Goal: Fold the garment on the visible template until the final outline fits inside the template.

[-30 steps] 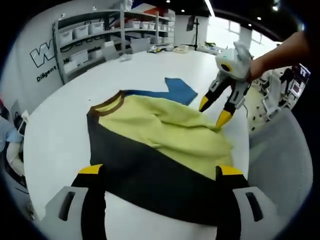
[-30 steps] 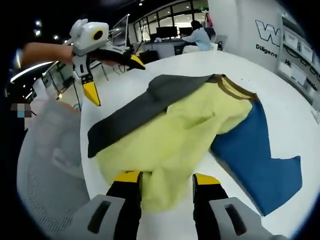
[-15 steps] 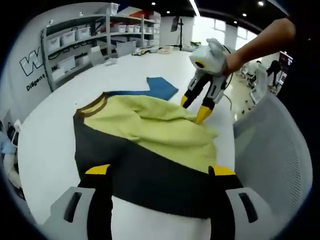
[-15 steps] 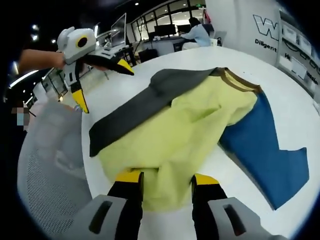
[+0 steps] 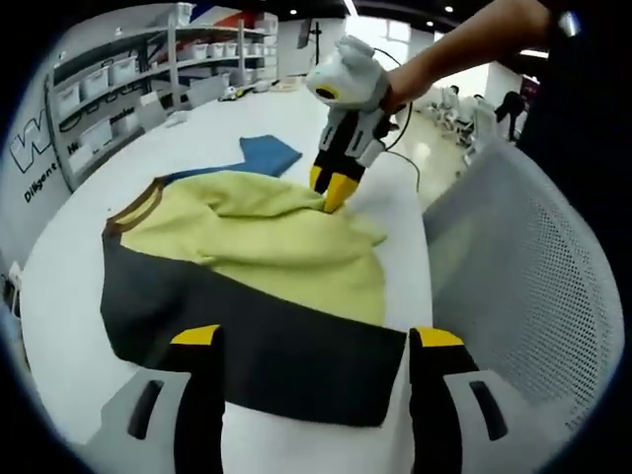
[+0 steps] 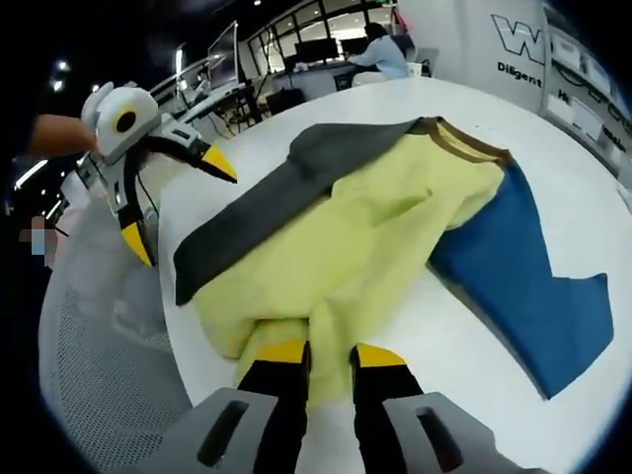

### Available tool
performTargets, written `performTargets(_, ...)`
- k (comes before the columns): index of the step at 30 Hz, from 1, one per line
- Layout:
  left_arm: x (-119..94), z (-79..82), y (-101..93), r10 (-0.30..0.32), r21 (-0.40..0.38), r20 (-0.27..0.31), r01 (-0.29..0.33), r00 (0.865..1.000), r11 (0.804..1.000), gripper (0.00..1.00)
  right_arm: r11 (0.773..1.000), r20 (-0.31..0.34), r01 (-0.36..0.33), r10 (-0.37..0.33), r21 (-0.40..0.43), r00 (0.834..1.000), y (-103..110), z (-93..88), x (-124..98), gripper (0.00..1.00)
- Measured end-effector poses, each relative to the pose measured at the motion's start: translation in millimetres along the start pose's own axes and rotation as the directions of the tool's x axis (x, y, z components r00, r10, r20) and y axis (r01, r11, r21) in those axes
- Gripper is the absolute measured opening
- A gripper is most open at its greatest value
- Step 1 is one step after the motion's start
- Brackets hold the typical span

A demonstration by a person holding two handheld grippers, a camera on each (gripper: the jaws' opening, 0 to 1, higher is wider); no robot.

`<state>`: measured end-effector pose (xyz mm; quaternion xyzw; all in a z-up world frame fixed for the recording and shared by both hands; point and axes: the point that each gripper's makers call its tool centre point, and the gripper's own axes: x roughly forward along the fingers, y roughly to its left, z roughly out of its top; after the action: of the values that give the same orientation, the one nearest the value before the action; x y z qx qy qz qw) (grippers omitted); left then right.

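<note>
- Large white letters on the wall (image 6: 533, 44) are reading "W" with "Diligent" beneath in the right gripper view; the remaining writing is running out of sight.
- The garment (image 6: 355, 247) is lying on the white surface (image 6: 464, 346), its near end reaching toward the surface's edge beside a mesh chair (image 5: 513, 267).
- It is showing a pale yellow body, a dark grey panel (image 5: 247, 331) along one side and a brown collar (image 6: 464, 148); the yellow cloth is bunching into soft wrinkles.
- The blue template (image 6: 523, 286) is lying flat under the garment, sticking out past the collar end toward the middle of the surface.
- The right gripper (image 6: 319, 355) is sitting at the yellow hem, jaws nearly closed with yellow cloth pinched between them.
- The left gripper (image 5: 314, 341) is hovering over the grey panel's corner, jaws spread wide and holding nothing.
- Shelving with white bins (image 5: 99, 109) is standing beyond the far edge of the surface.
</note>
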<state>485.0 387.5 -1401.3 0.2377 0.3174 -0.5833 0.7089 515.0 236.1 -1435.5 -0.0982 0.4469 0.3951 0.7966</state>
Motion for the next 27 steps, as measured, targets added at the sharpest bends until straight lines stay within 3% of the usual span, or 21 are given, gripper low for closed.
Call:
performTargets(10,9.7,-8.2,-23.1,-0.033,0.046,-0.016,0.034,0.999,0.998,0.61,1.0,-0.015,0.008,-0.007,0.019,1.0,-0.4,-2.7,1.2,0.1)
performTargets(13,13.3,-11.4,-32.6,-0.055,0.078,-0.033,0.058,0.998,0.995,0.53,1.0,-0.013,0.01,-0.009,0.007,1.0,0.4,-1.5,1.2,0.09)
performTargets(16,15.7,-16.3,-40.6,-0.087,0.087,-0.06,0.092,0.994,0.992,0.53,1.0,-0.016,0.01,-0.01,0.003,1.0,0.3,-0.9,1.4,0.09)
performTargets(23,19.1,-21.3,-46.1,-0.095,0.108,-0.081,0.103,0.992,0.989,0.38,1.0,-0.009,0.014,-0.013,0.023,1.0,-0.1,0.4,1.4,0.08)
performTargets(27,25.3,-24.6,-49.4,-0.082,0.159,-0.097,0.097,0.992,0.983,0.32,0.999,-0.009,0.02,-0.019,0.028,1.0,-0.5,-1.3,1.1,0.08)
